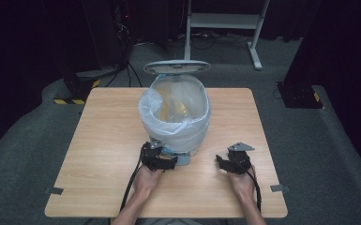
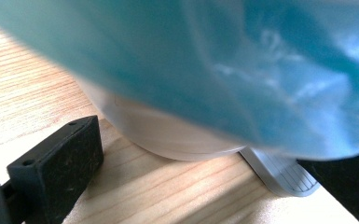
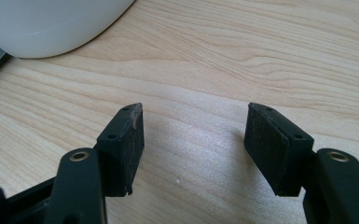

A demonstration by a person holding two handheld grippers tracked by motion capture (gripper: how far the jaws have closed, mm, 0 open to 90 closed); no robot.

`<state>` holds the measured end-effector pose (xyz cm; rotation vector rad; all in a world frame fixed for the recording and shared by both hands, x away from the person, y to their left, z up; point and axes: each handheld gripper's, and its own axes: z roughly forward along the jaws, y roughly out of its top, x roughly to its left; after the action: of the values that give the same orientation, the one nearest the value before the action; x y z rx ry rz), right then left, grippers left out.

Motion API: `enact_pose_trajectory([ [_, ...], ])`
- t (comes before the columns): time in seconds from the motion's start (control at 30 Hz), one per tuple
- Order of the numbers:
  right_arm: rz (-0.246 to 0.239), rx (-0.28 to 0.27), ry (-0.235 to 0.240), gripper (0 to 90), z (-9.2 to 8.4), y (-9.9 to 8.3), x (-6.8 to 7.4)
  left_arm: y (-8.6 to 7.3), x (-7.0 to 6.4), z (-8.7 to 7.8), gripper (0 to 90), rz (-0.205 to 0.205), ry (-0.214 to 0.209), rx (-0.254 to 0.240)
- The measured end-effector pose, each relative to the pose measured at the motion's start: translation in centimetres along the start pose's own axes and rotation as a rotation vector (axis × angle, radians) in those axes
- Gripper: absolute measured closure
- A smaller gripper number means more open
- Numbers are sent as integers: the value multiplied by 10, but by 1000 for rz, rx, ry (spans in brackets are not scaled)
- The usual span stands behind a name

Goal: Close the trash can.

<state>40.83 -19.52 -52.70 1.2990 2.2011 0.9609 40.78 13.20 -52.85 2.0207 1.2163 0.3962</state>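
High view: wooden table on grey carpet, dark room.

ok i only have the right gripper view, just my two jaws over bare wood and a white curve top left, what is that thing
Observer: A white pedal bin in the middle of the table, seen from the high view.
Operator: lid open or shut
Observer: The lid stands up at the back; a clear liner folds over the rim.
Operator: where's the left gripper
Observer: The left gripper sits at the bin's near base; its own view has the grey foot pedal between its open jaws.
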Motion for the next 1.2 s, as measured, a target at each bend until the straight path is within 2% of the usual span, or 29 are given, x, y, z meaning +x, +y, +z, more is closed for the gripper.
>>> enact_pose_trajectory([
  [0.27,-12,1,-5,376,0,0,0,0,0,0,3,-7,-9,-5],
  [0.7,-4,3,-10,352,1,0,0,0,0,0,3,-22,-16,-17],
  [0.97,-2,3,-11,350,1,0,0,0,1,0,3,-21,-16,-12],
  [1.0,-3,4,-12,349,1,0,0,0,2,-1,3,-7,-16,-1],
  [1.2,-2,4,-12,346,0,0,0,0,1,-1,20,-12,-20,-7],
])
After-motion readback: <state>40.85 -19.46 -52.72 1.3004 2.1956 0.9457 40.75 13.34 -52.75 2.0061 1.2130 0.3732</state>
